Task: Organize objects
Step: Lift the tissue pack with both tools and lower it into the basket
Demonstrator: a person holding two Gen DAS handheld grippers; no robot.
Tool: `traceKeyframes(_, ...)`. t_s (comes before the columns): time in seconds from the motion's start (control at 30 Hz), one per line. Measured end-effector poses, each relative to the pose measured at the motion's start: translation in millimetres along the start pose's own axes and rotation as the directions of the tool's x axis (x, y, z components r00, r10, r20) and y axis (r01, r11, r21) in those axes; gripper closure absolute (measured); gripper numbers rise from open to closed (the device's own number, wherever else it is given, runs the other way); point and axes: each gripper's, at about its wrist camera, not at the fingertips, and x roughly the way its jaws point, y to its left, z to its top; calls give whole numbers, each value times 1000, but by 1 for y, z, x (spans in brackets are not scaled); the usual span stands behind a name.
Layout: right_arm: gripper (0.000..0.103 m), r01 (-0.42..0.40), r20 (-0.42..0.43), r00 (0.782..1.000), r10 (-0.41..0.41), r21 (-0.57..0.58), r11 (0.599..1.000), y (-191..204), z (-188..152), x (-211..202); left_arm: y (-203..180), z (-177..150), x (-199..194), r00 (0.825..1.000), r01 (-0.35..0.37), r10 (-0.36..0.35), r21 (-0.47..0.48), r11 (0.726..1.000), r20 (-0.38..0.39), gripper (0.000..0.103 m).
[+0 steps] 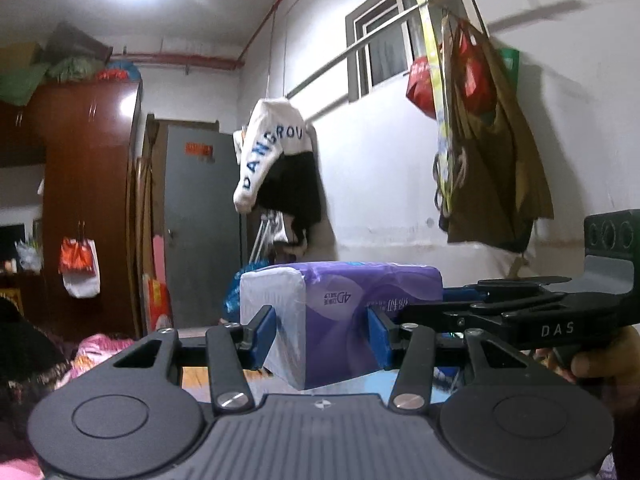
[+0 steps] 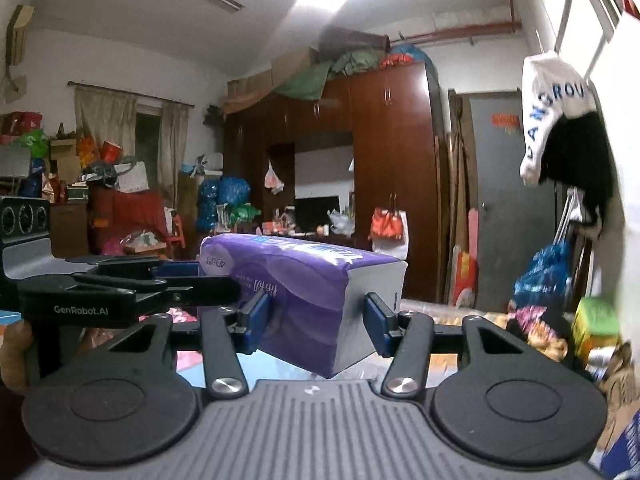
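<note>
A purple-and-white pack of tissues (image 1: 344,300) hangs in the air, held at both ends. In the left wrist view my left gripper (image 1: 322,336) has its blue pads pressed on the pack's white end. My right gripper (image 1: 452,300) comes in from the right and clamps the far end. In the right wrist view the same pack (image 2: 300,276) sits between the blue pads of my right gripper (image 2: 316,324), which press on its sides. My left gripper (image 2: 208,280) reaches in from the left onto the pack's other end.
A white and black garment (image 1: 276,160) hangs from a rail on the white wall, with bags (image 1: 480,152) further right. A brown wardrobe (image 2: 392,160) and grey door (image 2: 504,200) stand behind. Pink bedding (image 1: 100,348) lies below left. A blue bag (image 2: 544,268) and boxes (image 2: 596,320) crowd the right.
</note>
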Motion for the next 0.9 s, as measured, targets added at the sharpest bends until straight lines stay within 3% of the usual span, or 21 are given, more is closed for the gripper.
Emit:
traceKeyframes(0.1, 49, 13, 4, 1000, -13, -14, 1000, -4, 15, 6, -1, 15, 8, 1000, -5, 5, 16, 1000, 8, 50)
traceKeyframes(0.37, 50, 55, -24, 998, -56, -17, 998, -26, 13, 46, 22, 27, 57, 1000, -28, 28, 2, 1000, -13, 50)
traceKeyframes(0.67, 51, 100, -134, 986, -104, -36, 994, -50, -22, 117, 74, -12, 137, 990, -59, 45, -103, 993, -135, 51)
traceKeyframes(0.83, 52, 129, -184, 973, -136, -51, 990, -44, -36, 127, 86, -29, 155, 978, -102, 73, -143, 984, -194, 51)
traceKeyframes(0.9, 56, 131, -190, 972, -139, -53, 990, -43, -41, 125, 86, -33, 158, 971, -142, 115, -120, 983, -209, 48)
